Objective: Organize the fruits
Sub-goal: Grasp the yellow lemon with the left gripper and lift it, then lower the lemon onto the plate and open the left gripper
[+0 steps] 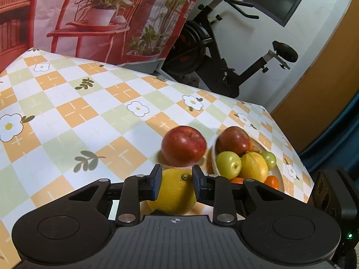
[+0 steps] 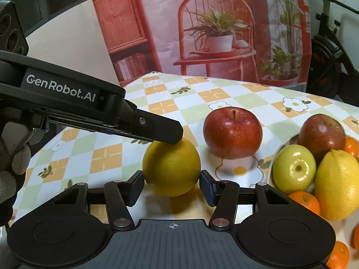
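Sitting on the checked tablecloth (image 1: 89,103), a yellow orange (image 2: 171,168) is pinched by the left gripper (image 1: 176,182), while the right gripper (image 2: 171,187) brackets it, pads apart. Right of it, a white bowl (image 1: 215,163) holds a red apple (image 1: 234,140), green apples, a lemon (image 2: 336,186) and tangerines; another red apple (image 2: 232,132) stands just beyond.

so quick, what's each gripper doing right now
left gripper: closed on the yellow citrus fruit, which sits on the table.
right gripper: jaws either side of the same fruit; contact cannot be told.

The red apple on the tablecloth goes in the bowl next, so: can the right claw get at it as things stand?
Probably not directly: the yellow citrus fruit sits between the right claw and the red apple.
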`<state>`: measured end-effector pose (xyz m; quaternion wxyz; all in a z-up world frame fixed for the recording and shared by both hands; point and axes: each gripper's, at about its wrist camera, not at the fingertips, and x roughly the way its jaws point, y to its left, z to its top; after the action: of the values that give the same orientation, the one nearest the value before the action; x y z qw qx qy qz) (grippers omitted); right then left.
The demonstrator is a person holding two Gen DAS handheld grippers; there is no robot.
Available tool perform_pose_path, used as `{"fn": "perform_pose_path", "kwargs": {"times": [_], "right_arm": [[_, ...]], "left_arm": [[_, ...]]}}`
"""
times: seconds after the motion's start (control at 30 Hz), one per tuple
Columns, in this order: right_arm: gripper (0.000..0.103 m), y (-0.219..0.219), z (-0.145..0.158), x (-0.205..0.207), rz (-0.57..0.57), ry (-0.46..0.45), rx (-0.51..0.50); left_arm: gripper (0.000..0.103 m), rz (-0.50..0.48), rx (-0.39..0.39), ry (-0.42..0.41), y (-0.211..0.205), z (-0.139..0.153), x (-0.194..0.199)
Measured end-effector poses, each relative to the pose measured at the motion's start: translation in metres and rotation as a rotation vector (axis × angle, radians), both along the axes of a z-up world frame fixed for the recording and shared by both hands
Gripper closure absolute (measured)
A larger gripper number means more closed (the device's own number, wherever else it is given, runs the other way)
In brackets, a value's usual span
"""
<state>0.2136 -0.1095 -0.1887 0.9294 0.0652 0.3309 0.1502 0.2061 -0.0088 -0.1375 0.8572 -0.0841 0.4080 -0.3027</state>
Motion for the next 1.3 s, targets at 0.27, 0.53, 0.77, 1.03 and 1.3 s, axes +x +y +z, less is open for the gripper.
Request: {"fn": "perform_pose_path", "kwargs": {"times": [0.27, 0.53, 0.77, 1.03, 1.3], "right_arm": [[0.053, -0.013, 0.008, -0.030, 0.002, -0.045, 0.018], [0.053, -0.047, 0.025, -0.060, -0.026, -0.114, 0.044], [0.053, -0.095, 0.034, -0.080, -0.068, -0.152, 0.063], [0.053, -0.151, 0.034, -0.101, -0.130, -0.147, 0.053], [0.053, -0.184, 0.023, -0.112, -0.157, -0.107, 0.047]], "left_arm": [[0.072, -0.027, 0.038, -0.020, -0.019, 0.013, -0.022], [0.072, -0.066, 0.069, -0.077, -0.053, 0.036, -0.044], [0.072, -0.133, 0.105, -0.123, -0.103, 0.047, -0.058], [0.072, -0.202, 0.099, -0.111, -0.152, 0.041, -0.060], [0.072, -0.252, 0.121, -0.090, -0.187, 0.029, -0.066]]}}
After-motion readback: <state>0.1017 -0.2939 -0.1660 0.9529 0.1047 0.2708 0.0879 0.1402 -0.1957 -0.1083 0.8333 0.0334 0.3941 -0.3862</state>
